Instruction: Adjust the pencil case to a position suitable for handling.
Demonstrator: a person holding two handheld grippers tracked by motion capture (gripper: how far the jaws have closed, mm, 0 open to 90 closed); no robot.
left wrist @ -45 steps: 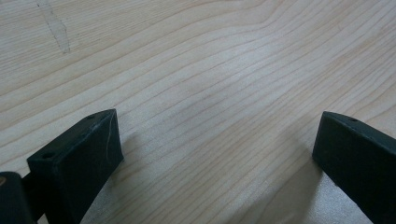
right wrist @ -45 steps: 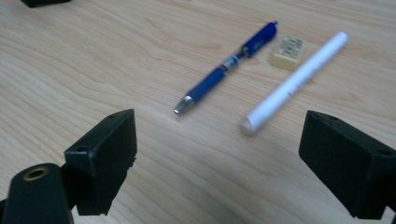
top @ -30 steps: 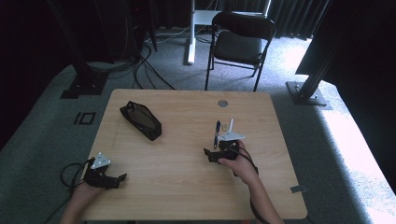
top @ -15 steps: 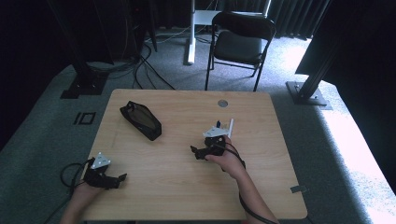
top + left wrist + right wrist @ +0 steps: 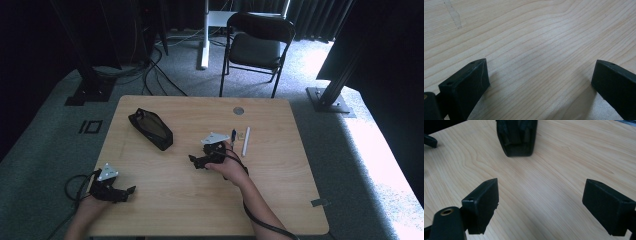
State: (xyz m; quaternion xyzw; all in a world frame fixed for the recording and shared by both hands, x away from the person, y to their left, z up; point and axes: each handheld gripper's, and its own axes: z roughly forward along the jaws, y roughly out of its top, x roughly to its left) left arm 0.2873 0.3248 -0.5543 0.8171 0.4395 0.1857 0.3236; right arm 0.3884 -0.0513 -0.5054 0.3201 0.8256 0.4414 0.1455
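Observation:
A black zipped pouch lies slanted on the left half of the wooden table. My right gripper is near the table's middle, open and holding nothing, pointing left toward the pouch. In the right gripper view the pouch's end lies ahead of the open gripper, with bare wood between them. My left gripper rests at the front left corner, open. In the left gripper view that gripper spans bare wood. A blue pen and a white pen lie just right of the right hand.
A small pale item lies between the two pens. A round grommet sits near the table's far edge. A black folding chair stands beyond the table. Cables trail on the carpet at far left.
My right gripper has moved left across the table, away from the pens, and has turned toward the pouch. The left gripper has stayed put.

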